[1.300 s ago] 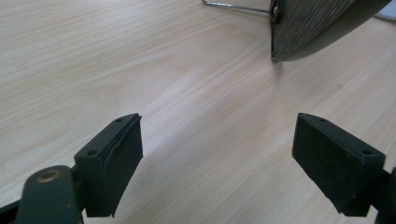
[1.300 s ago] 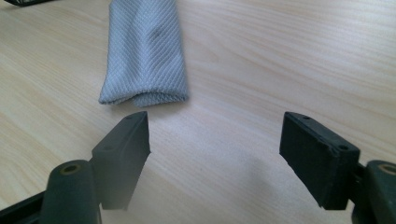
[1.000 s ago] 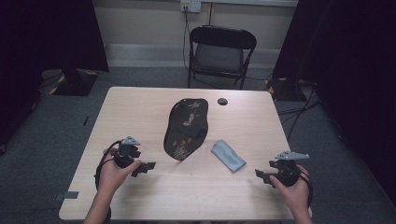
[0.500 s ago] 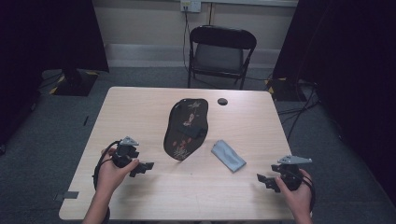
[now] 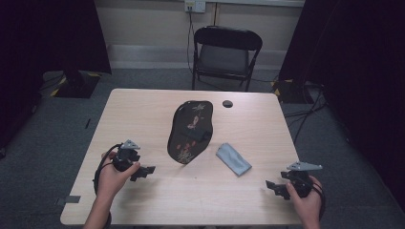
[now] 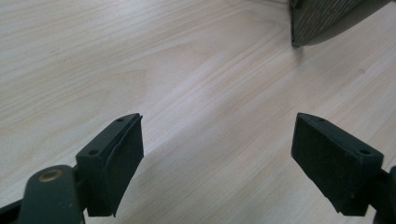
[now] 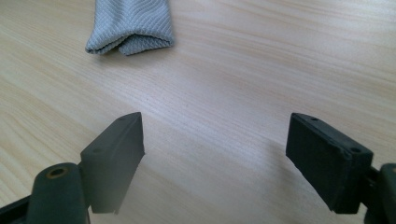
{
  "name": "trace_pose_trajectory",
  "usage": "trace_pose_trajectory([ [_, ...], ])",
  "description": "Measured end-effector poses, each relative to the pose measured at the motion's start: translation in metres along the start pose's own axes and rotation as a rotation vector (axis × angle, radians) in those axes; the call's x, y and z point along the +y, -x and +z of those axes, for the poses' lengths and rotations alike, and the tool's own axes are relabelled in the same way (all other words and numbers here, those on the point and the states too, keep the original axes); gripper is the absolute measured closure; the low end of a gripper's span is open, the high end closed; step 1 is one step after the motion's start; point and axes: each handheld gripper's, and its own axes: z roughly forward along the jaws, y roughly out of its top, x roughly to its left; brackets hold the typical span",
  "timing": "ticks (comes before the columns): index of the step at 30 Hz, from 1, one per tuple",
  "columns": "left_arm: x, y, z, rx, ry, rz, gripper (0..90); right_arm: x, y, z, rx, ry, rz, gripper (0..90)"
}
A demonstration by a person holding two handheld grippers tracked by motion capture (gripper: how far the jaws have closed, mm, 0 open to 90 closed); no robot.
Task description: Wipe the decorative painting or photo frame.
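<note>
A folded grey ribbed cloth [image 5: 233, 160] is laid on the pale wooden surface [image 5: 143, 114], just right of a black floral-patterned tray [image 5: 190, 131]. The right gripper [image 5: 276, 187], near the cloth, is spread wide and empty, its jaws just opened further. The left gripper [image 5: 145, 171], left of the tray, is likewise held wide open and empty.

My left claw [image 6: 217, 163] hangs low over the pale wood table [image 6: 187, 74], jaws spread wide with nothing between them; a dark tray [image 6: 327, 18] edge sits at the upper right, well apart.
</note>
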Motion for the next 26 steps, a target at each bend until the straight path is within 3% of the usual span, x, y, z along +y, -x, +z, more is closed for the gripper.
trace_pose_trajectory([
  [9, -0.0013, -0.0037, -0.0029, 0.006, 0.009, -0.010, 16.8, -0.0070, 0.0040, -0.0064, -0.011, -0.006, 0.001, 19.1],
  [15, -0.0019, -0.0045, -0.0034, 0.009, 0.015, -0.010, 16.9, -0.0085, 0.0032, -0.0076, -0.045, -0.029, -0.037, 19.1],
  [26, -0.0020, -0.0036, -0.0027, 0.009, 0.009, -0.007, 17.0, -0.0103, 0.0042, -0.0081, -0.033, -0.024, -0.026, 19.1],
])
